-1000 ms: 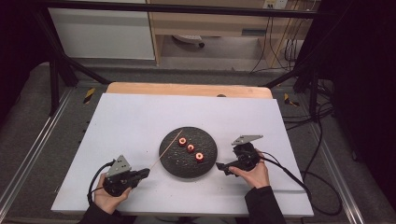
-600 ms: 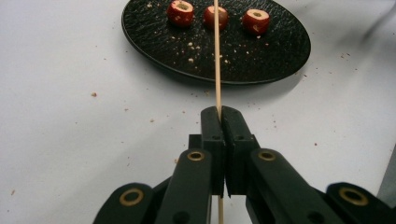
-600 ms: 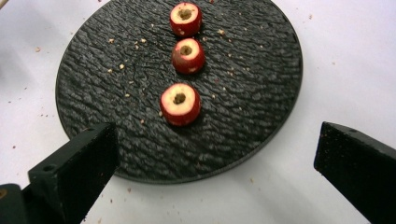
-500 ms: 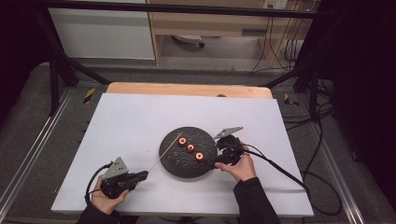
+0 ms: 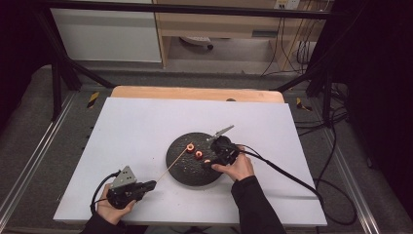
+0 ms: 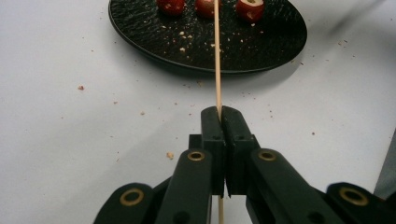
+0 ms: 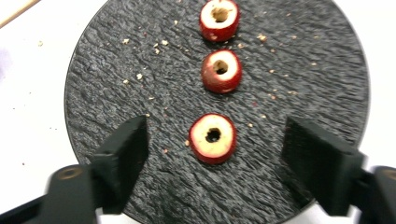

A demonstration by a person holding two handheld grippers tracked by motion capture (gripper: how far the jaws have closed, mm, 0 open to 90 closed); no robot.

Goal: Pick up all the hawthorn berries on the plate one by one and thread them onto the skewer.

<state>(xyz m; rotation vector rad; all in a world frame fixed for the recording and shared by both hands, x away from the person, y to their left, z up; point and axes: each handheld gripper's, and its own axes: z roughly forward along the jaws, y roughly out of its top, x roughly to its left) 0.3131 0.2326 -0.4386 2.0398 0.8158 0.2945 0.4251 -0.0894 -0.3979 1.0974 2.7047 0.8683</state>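
Near the worktop's front edge the left gripper (image 5: 148,185) is pinching a wooden skewer (image 6: 217,60) that is reaching toward the black plate (image 5: 181,170) at mid-worktop; over it the right gripper's (image 7: 212,154) spread fingers are closing around the nearest of three cored red fruit rings (image 7: 213,138), not touching it.
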